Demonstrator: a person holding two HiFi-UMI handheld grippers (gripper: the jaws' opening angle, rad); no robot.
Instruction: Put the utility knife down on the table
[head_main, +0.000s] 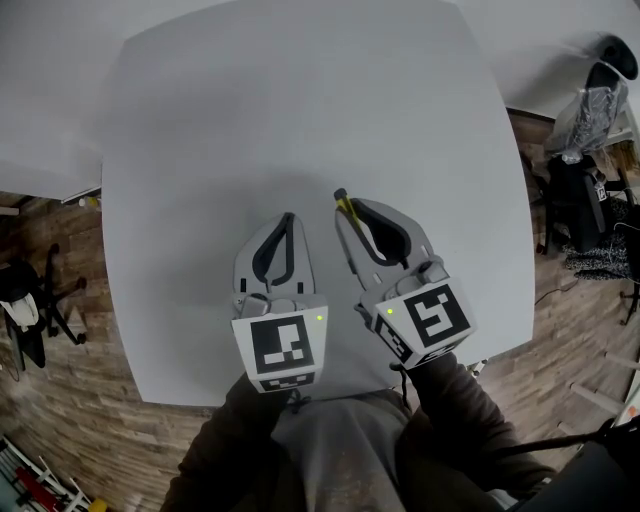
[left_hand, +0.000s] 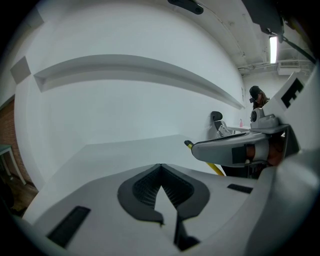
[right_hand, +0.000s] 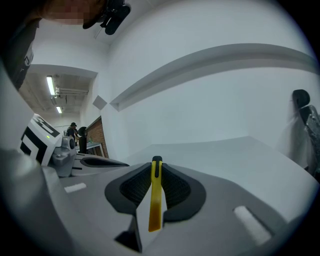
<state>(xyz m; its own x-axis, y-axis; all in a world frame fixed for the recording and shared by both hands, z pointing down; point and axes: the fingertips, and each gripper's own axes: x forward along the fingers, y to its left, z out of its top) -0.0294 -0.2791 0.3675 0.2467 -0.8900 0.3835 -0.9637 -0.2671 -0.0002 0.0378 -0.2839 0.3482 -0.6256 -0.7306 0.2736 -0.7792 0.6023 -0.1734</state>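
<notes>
As you look down on the desk (head_main: 300, 100), things stand so:
Utility knife (right_hand: 155, 200): yellow, black-tipped, clamped edge-on between your right jaws, its tip poking just past them, above the desk's near half.
Right gripper (right_hand: 156, 167): jaws closed tight on the knife, pointing forward and slightly left.
Left gripper (left_hand: 161, 169): just beside the right one, jaws pressed together tip to tip.
Desk: pale grey, wood-plank floor (head_main: 60, 300) around it.
</notes>
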